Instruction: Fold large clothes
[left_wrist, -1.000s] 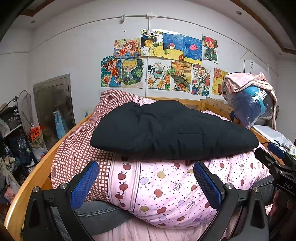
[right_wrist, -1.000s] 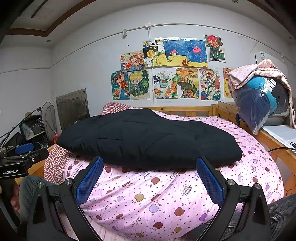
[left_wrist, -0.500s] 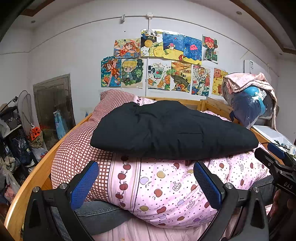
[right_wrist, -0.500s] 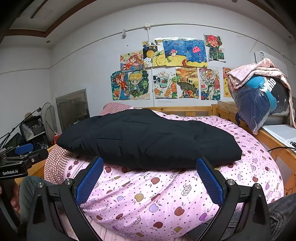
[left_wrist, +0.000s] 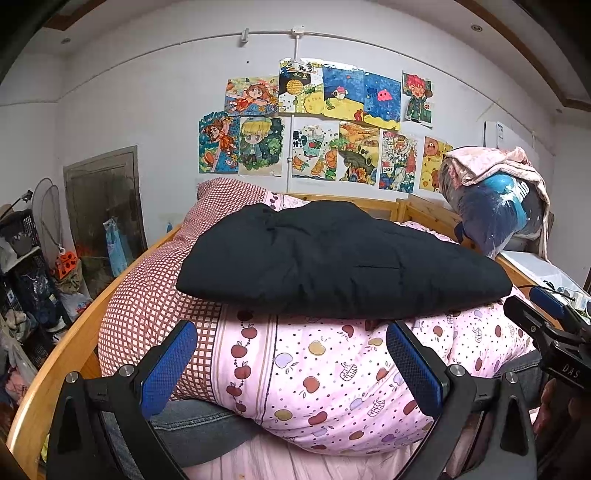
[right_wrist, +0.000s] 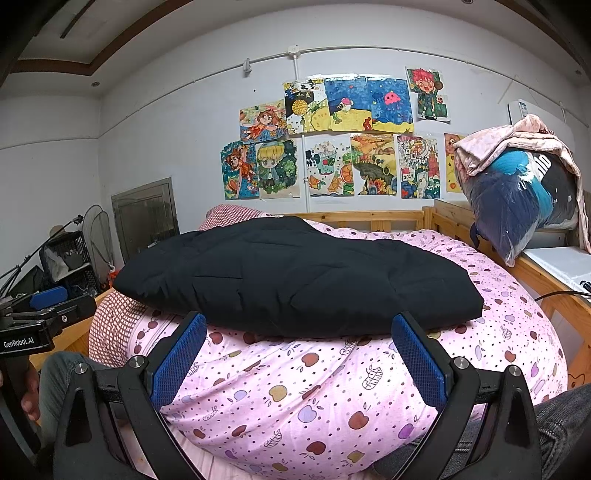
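Observation:
A black quilted garment (left_wrist: 332, 258) (right_wrist: 295, 277) lies folded into a flat bundle on top of a bulging pink apple-print quilt (left_wrist: 332, 369) (right_wrist: 332, 387). My left gripper (left_wrist: 291, 363) is open, held just below and in front of the garment's near edge, with nothing between its blue pads. My right gripper (right_wrist: 299, 356) is also open, at the same height before the garment, empty. Each gripper shows at the edge of the other's view: the right one (left_wrist: 554, 332), the left one (right_wrist: 37, 325).
A wooden bed frame (left_wrist: 66, 350) (right_wrist: 546, 280) surrounds the quilt. A red-checked pillow (left_wrist: 147, 295) lies at the left. A bagged pile of clothes (right_wrist: 524, 206) sits at the right. Cluttered shelves and a fan (left_wrist: 33, 258) stand left of the bed. Denim-clad legs (left_wrist: 192, 428) lie under the quilt's edge.

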